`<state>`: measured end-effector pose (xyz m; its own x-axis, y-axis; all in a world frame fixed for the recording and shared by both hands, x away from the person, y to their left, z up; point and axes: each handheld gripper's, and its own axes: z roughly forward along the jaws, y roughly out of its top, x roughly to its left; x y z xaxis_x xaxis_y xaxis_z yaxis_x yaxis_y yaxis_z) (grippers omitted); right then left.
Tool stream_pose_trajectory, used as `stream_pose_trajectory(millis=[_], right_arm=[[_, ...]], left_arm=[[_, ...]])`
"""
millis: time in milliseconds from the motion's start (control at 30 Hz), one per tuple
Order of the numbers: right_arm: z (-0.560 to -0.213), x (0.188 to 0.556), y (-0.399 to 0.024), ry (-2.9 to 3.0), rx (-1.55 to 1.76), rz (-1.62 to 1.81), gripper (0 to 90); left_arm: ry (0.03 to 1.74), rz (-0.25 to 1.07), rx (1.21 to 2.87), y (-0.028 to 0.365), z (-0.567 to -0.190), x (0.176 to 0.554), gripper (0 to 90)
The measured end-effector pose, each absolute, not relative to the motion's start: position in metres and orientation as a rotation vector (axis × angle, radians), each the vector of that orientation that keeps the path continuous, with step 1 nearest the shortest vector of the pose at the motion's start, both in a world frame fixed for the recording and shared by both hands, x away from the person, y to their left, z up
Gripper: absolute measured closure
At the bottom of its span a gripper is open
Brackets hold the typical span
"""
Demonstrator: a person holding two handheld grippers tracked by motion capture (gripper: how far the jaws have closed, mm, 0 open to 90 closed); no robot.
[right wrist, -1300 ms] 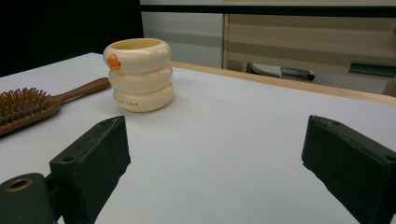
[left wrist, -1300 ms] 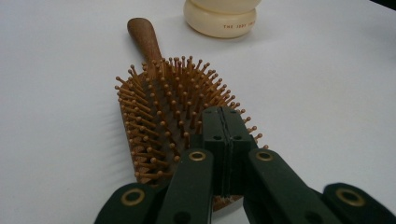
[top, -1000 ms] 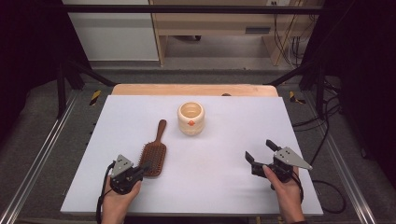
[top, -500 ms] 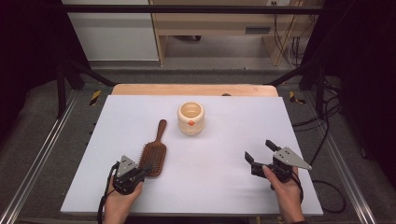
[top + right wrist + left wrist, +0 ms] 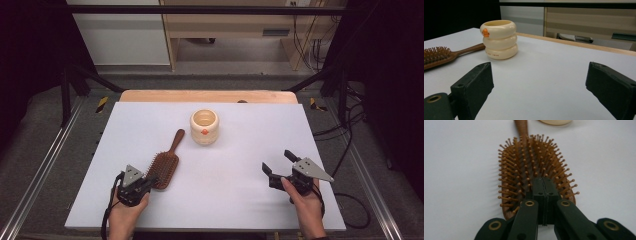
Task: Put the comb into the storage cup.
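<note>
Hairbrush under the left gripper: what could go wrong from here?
1. The left gripper is shut with nothing visibly clamped, its tips over the hairbrush bristles; pushing may skid the brush rather than grip it.
2. The brush handle points toward the cup and ends near it; a forward shove could knock the cup.
3. The right gripper stands open, apart from both, so it steadies nothing.

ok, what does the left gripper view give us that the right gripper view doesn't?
Left gripper view: the left claw, jaws shut together, low over the wide end of the hairbrush, with single bristles sharp. Right gripper view: the right claw, jaws wide open with nothing between them, the whole cream cup with its orange mark, and the wooden back edge of the table. Both: the hairbrush, the cup and the white table top.
</note>
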<state>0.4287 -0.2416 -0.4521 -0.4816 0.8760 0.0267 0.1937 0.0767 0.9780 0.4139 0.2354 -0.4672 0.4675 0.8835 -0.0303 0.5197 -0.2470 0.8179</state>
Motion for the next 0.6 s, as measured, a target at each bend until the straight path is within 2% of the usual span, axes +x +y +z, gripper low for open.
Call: stream_pose_trajectory(millis=[600], right_arm=[[-0.4526, 0.4293, -0.2428, 1.751, 1.068, 1.445, 7.7]], left_arm=[[1.163, 0.627, 1.978, 0.238, -0.4642, 0.4096, 90.0]])
